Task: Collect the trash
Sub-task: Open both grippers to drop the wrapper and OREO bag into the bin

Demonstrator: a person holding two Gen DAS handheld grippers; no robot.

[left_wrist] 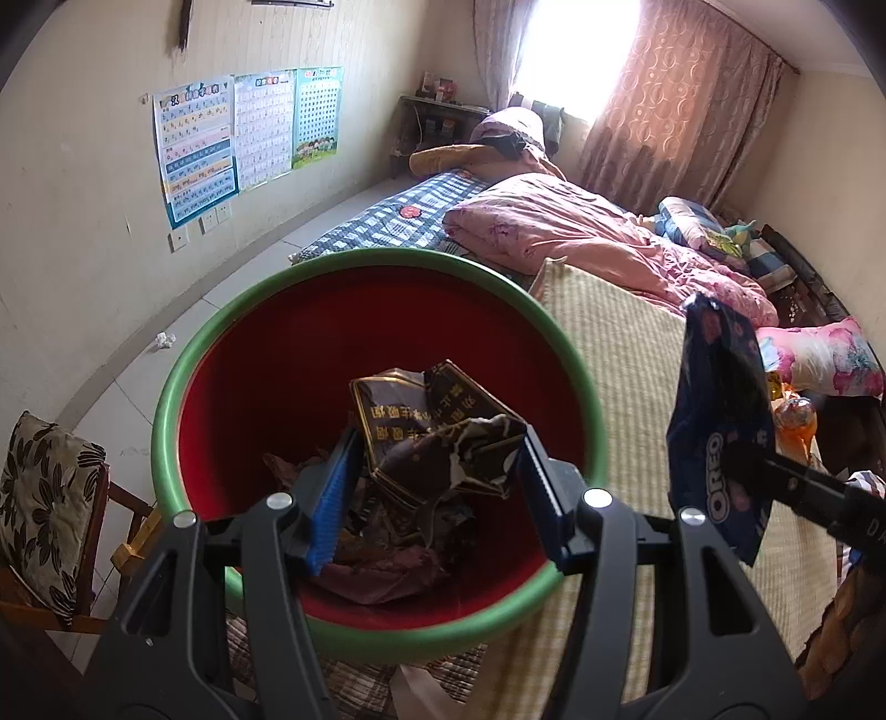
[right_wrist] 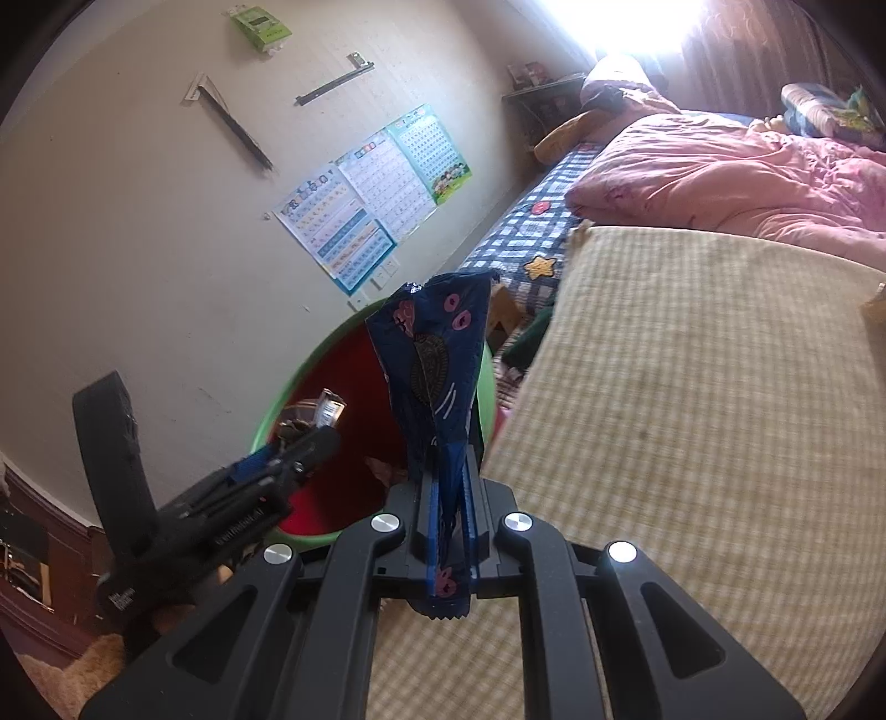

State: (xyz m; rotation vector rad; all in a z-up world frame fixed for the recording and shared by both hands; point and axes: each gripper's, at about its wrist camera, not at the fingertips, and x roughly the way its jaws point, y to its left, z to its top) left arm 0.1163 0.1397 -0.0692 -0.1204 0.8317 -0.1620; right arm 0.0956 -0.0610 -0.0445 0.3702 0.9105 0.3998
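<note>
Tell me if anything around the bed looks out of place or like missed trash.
One thing: a small crumpled white scrap lies alone on the floor tiles by the wall, left of the red bin. It looks like leftover litter.

Daylight from window (left_wrist: 576, 50), blown-out glare; fisheye edges warped, dark; bed (right_wrist: 692, 387) perhaps motion-blurred.

My right claw (right_wrist: 448, 498) covers the Oreo wrapper's (right_wrist: 437, 354) lower end. Crumpled trash (left_wrist: 437, 426) buries the red bin's (left_wrist: 382, 266) floor; small wrapper print is unreadable.
</note>
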